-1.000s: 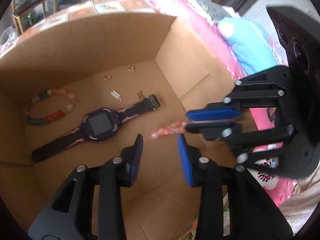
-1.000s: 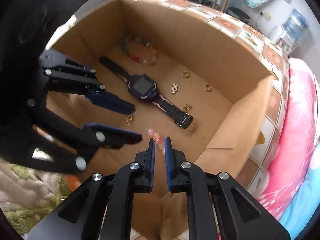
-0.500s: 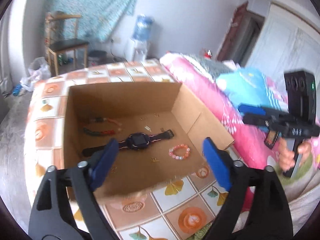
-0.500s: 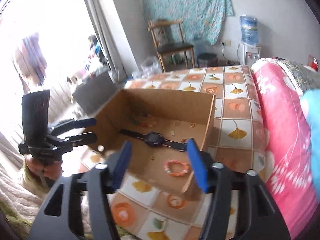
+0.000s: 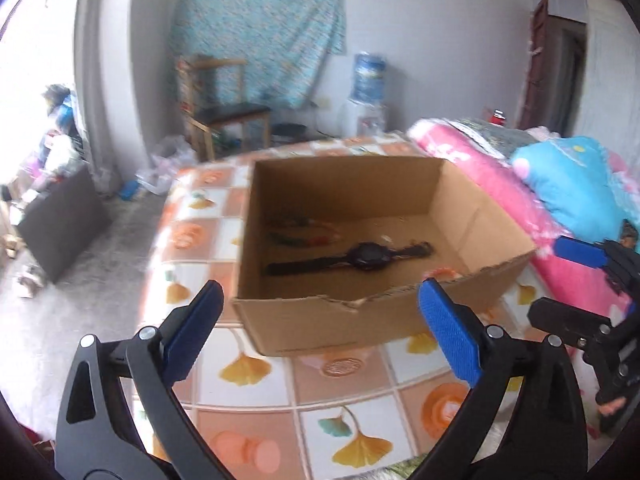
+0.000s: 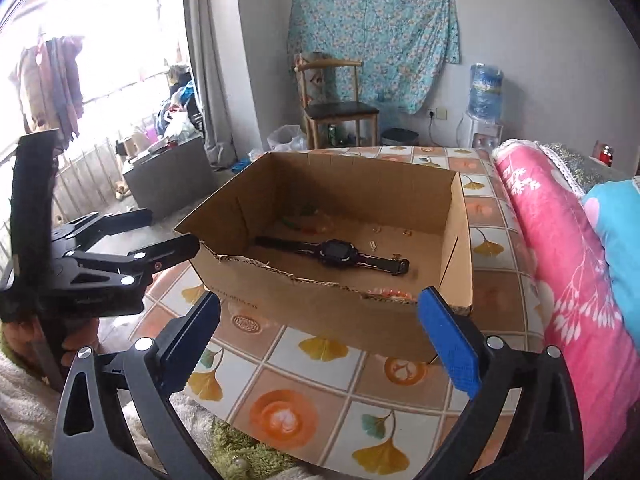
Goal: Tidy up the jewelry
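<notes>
Tiled in orange and white with ginkgo leaves, the table (image 6: 280, 364) carries an open cardboard box (image 6: 332, 316) that serves as the jewelry holder; a chair and a water dispenser stand by the far wall.

Going from left to right inside the box: a multicoloured bead bracelet (image 6: 308, 220) lies toward the far left, a dark watch (image 6: 334, 254) stretches flat across the middle of the floor, a few small gold bits (image 6: 407, 233) are scattered at the far right, and a pink bead bracelet (image 6: 390, 293) sits tucked just behind the torn near wall at the right. Everything lies loose and flat, which suggests the pieces are simply being gathered there.

The left gripper (image 5: 320, 336) has its jaws spread wide, having just been opening, with nothing between them; it hangs in front of the box's near wall, apart from every piece. The right gripper (image 6: 320, 344) is likewise spread wide and empty, its jaws just having opened, and the pink bracelet lies beyond its right finger, inside the box.
</notes>
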### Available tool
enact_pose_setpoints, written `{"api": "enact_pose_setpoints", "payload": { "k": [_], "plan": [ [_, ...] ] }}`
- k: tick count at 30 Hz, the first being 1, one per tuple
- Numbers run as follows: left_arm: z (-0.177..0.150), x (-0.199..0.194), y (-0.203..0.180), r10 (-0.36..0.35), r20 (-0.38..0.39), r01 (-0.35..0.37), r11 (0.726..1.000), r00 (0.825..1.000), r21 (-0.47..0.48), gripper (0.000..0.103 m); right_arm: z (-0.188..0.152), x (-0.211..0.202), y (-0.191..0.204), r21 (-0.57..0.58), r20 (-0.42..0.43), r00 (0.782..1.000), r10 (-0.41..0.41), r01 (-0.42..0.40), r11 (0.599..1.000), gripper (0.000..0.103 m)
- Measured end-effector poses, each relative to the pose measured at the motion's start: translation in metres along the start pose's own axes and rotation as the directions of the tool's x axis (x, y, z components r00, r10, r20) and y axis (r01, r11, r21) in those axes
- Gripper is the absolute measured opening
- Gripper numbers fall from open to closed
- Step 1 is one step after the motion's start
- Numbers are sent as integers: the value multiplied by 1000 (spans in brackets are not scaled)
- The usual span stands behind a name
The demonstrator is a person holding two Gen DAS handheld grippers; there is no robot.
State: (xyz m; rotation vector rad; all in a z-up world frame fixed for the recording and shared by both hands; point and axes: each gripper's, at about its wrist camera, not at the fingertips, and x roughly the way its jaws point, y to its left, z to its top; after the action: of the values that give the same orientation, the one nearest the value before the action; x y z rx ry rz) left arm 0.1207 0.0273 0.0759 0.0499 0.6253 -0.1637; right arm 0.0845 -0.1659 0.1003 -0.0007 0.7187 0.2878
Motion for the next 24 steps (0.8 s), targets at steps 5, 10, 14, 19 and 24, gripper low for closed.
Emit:
{"api": "enact_pose_setpoints", "payload": {
  "k": [5, 10, 14, 19, 24],
  "plan": [
    [-4, -3, 2, 80, 3, -80, 996, 997, -39, 95, 0, -4, 2, 4, 34, 997, -70, 70, 998, 96],
    [-10, 18, 8, 66, -153, -83, 991, 986, -107, 95, -4, -2, 0, 43, 32, 982, -189, 187, 981, 96],
    [-16, 30, 8, 120, -235, -150, 982, 965, -113, 95, -7, 12, -10, 97, -63, 973, -223, 229, 969, 96],
    [-21, 35, 7, 167, -287, -202, 974, 943, -100, 95, -18, 44, -30, 209, -245, 944, -221, 274, 939, 96],
    [-23, 39, 5, 165, -329, -208, 973, 930, -101, 95, -22, 53, -27, 206, -288, 932, -222, 286, 936, 96]
  ]
}}
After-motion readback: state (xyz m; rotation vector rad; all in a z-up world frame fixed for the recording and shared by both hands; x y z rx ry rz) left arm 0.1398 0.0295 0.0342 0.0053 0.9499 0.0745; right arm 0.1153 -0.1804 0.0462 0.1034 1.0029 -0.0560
